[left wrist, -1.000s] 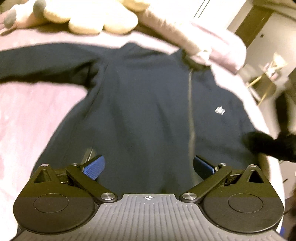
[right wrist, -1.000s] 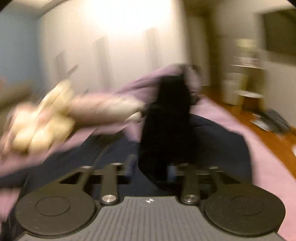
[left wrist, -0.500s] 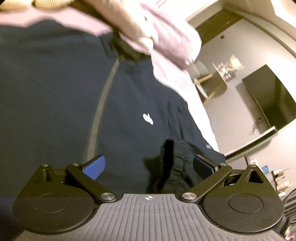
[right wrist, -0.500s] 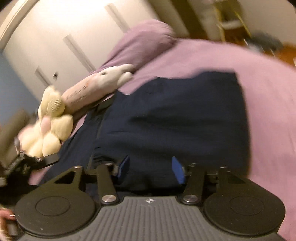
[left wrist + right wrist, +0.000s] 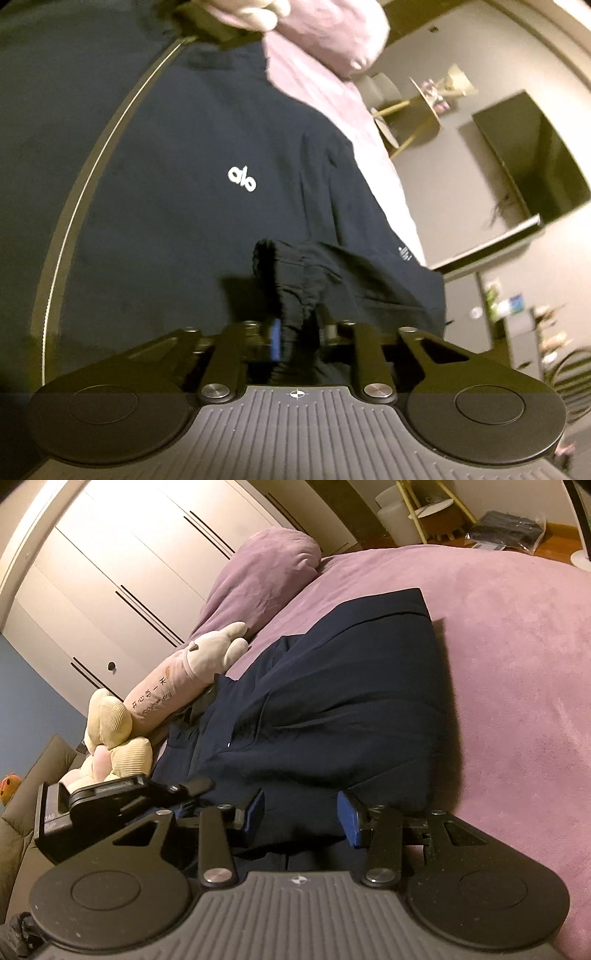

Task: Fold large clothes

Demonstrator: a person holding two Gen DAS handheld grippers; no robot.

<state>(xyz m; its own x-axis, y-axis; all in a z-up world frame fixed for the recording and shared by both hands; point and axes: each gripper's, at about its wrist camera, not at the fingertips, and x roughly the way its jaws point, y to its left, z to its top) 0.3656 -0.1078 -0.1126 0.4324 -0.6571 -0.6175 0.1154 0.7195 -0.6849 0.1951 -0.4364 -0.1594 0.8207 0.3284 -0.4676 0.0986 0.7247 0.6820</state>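
Jacket (image 5: pixel 166 206) lay zipped on bed (image 5: pixel 517 664), one sleeve folded in. Left gripper (image 5: pixel 295 336) fingers clamped the cuff (image 5: pixel 288 273); right gripper (image 5: pixel 301 812) fingers closing, straddling fabric. Most folding remained.

The left tongs (image 5: pixel 295 332) are pinching shut on a bunched black cuff (image 5: pixel 291 284), which is rising between the two pads and standing up above them. The blue pad (image 5: pixel 276 339) is pressing against the cuff's left side; the other pad is hiding behind the fabric. These tongs are pointing downward at a slant.

The right tongs (image 5: pixel 301 812) are closing, with their blue pads (image 5: pixel 349 818) standing apart either side of the jacket (image 5: pixel 332 701) edge and not yet pressing on it. In the right wrist view, the left tongs' body is showing just left of the right tongs, low beside the jacket.
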